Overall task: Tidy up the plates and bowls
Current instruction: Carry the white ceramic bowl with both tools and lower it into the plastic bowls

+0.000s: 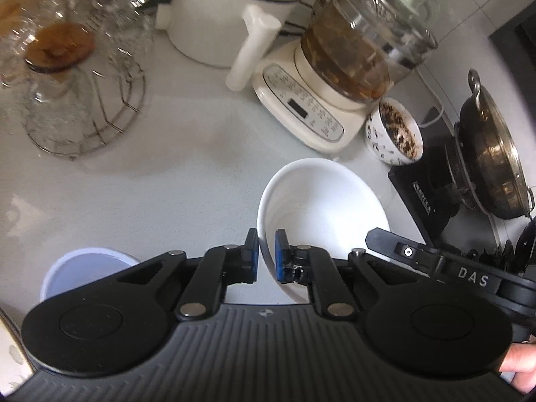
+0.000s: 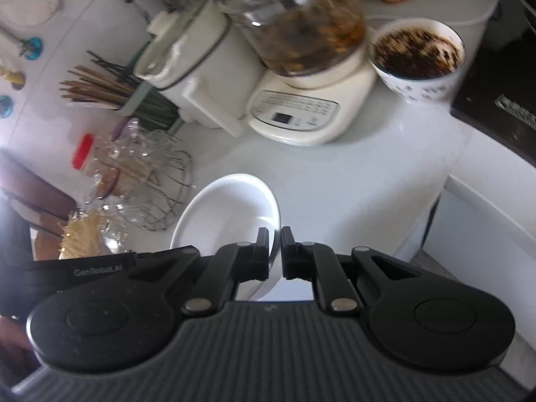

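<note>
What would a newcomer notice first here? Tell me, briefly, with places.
First, the white bowl, pinched at opposite rims by the left gripper and the right gripper, front and centre. Behind it on the counter stands a cream cooker with a glass pot of brown liquid. To its right sits a patterned bowl with dark residue.

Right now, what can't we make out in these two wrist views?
- Near rim of the white oval ceramic bowl: hidden by both grippers' bodies, both views.
- Pale blue round container: lower part covered by the left gripper, left view.
- Clear glassware in the wire rack: blurred, right view.
</note>
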The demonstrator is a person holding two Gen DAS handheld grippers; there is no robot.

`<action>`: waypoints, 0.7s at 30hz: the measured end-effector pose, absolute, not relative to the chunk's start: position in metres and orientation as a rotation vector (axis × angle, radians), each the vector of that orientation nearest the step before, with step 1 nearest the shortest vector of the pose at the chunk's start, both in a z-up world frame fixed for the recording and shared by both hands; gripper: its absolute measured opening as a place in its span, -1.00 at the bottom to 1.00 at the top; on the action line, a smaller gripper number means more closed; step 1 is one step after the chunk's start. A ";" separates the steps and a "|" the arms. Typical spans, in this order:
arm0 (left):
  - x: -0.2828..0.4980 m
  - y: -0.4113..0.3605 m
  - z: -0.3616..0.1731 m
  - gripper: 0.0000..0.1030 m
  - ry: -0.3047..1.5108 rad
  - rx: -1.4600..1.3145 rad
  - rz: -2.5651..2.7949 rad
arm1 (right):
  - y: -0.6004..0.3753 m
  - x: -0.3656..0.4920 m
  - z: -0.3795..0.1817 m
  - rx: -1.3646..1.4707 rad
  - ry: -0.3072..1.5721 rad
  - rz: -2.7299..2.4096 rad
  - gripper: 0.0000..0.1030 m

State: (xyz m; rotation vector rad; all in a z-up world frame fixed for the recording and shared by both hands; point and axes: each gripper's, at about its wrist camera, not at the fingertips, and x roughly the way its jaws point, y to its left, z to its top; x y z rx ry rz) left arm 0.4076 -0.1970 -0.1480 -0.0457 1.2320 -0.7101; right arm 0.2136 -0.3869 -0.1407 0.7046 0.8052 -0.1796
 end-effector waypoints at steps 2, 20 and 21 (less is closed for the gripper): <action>0.409 -0.190 -0.142 -0.78 1.215 -0.066 -0.703 | -0.383 0.217 -0.135 0.686 0.796 -0.163 -0.81; 0.404 -0.100 -0.110 -0.78 1.132 -0.191 -0.548 | -0.333 0.252 -0.119 0.612 0.791 0.057 -0.80; 0.402 -0.093 -0.109 -0.78 1.131 -0.199 -0.535 | -0.329 0.254 -0.119 0.600 0.795 0.073 -0.80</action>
